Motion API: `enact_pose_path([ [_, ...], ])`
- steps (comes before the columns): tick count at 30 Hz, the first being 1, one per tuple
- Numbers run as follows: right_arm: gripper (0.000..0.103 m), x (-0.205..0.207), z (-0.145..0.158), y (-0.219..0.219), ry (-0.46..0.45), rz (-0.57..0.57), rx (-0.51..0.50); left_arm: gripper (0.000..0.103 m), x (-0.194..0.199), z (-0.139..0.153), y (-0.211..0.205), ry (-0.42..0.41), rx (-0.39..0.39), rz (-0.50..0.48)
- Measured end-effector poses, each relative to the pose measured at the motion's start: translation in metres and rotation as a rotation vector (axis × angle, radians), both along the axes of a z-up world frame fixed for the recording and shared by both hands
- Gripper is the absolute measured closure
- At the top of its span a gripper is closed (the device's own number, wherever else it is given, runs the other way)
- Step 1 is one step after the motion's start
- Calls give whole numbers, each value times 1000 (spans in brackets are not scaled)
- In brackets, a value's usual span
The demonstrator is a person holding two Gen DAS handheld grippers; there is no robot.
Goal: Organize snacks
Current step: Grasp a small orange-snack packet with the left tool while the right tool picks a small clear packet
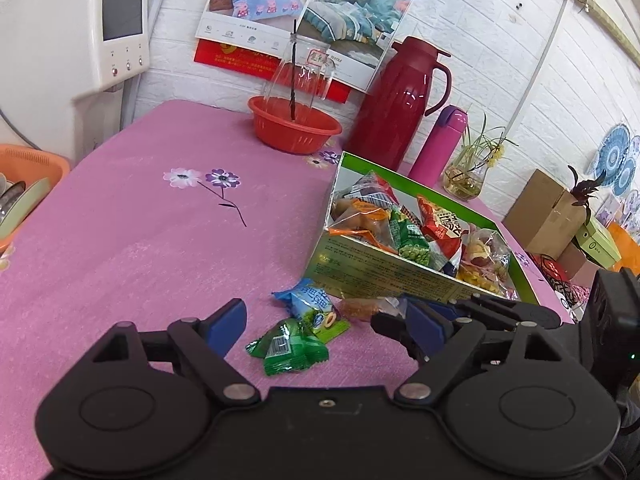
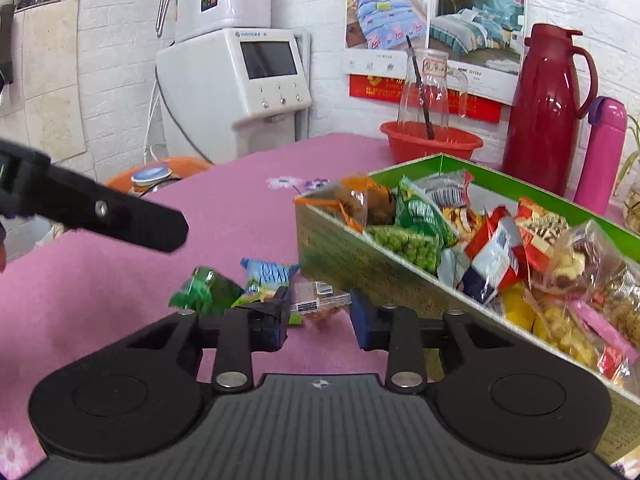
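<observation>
Pink flowered tablecloth (image 1: 120, 240); red plastic basin (image 1: 294, 124) holding a clear glass carafe (image 1: 300, 76), near the wall; dark red thermos jug (image 1: 396, 100) with pink flask (image 1: 438, 146) just beside it; white appliance (image 2: 236, 88) with screen; bedding posters (image 2: 436, 20)

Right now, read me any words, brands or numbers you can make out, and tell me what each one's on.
"VINDOWS", roughly, small and uncertain: white machine, above its screen.
"HOME TEXTILE": bedding poster, under the right photo.
Jar label: red handwriting, unreadable.
Box side print: too small.
Snack packets, barcodes: too blurred.
</observation>
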State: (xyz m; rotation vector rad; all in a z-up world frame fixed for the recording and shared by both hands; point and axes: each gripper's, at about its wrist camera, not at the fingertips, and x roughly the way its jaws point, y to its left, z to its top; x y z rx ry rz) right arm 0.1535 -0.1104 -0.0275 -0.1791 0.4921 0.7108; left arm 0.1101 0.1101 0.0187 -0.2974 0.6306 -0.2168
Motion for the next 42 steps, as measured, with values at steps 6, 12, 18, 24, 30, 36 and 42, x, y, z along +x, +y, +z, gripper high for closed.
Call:
enact_pose_path([
  [6,47,-25,-9,-27,23,28,-60,0,-6,-10,-1,28,-6,-14],
  [12,43,-42,-11,-46,36,39,-88,0,-11,-16,-18,56,-17,-78],
  [18,18,-51,-11,-53,23,56,-91,0,-11,-19,-43,84,-37,-154],
  [24,18,-47,-11,-53,33,39,-56,1,10,-30,-85,138,-65,-173],
  [30,18,-38,-14,-51,57,18,-42,34,38,-41,-105,187,-58,-147],
  [36,36,-30,-18,-46,73,25,-40,55,44,-48,-112,185,-2,-127],
  [42,47,-34,-17,-51,79,19,-28,77,43,-51,-109,194,0,-111],
])
